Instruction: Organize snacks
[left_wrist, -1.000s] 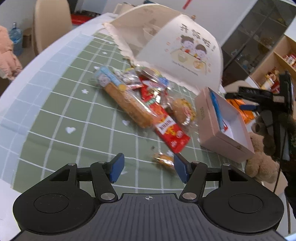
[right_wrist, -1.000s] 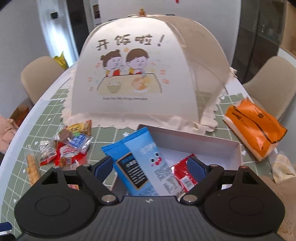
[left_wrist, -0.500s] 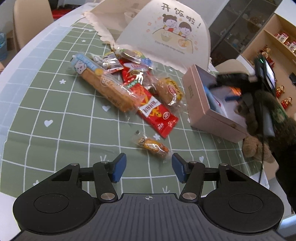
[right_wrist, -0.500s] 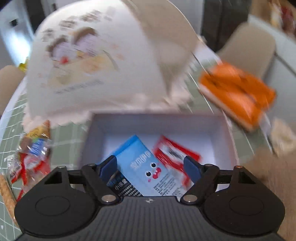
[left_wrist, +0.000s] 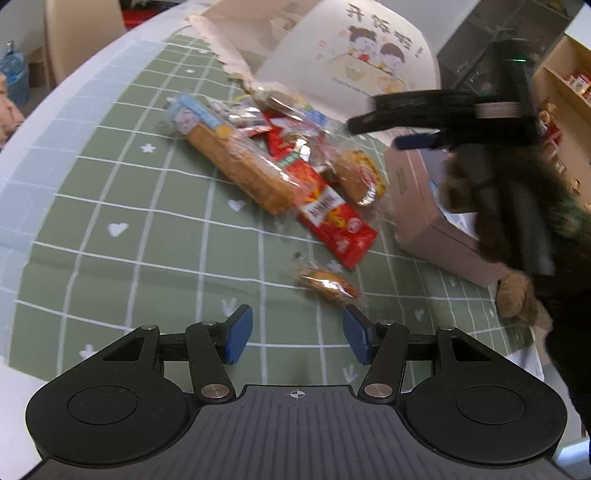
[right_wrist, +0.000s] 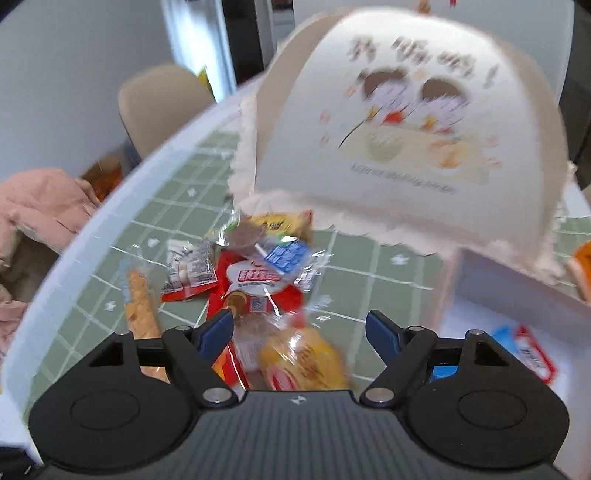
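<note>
Right gripper (right_wrist: 299, 332) has left the box (left_wrist: 424, 218), where it hung over the blue packet (right_wrist: 506, 338) and red packet (right_wrist: 535, 354) half a second ago; it now sits above the snack pile (right_wrist: 255, 273), fingers spread, holding nothing. Left gripper (left_wrist: 297, 334), also spread and empty, hovers just short of the small orange snack (left_wrist: 327, 284). Judgement: that drop-off is done and the next pick is starting, with most snacks still on the mat (left_wrist: 147, 240) beside the box.

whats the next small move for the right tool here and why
Probably lower the right tool onto the yellow wrapped cake and close. Its jaws are open and empty, hovering over the snack pile, with that cake sitting between them. The pink box beside the pile already holds packets, so it seems to be the destination.
</note>
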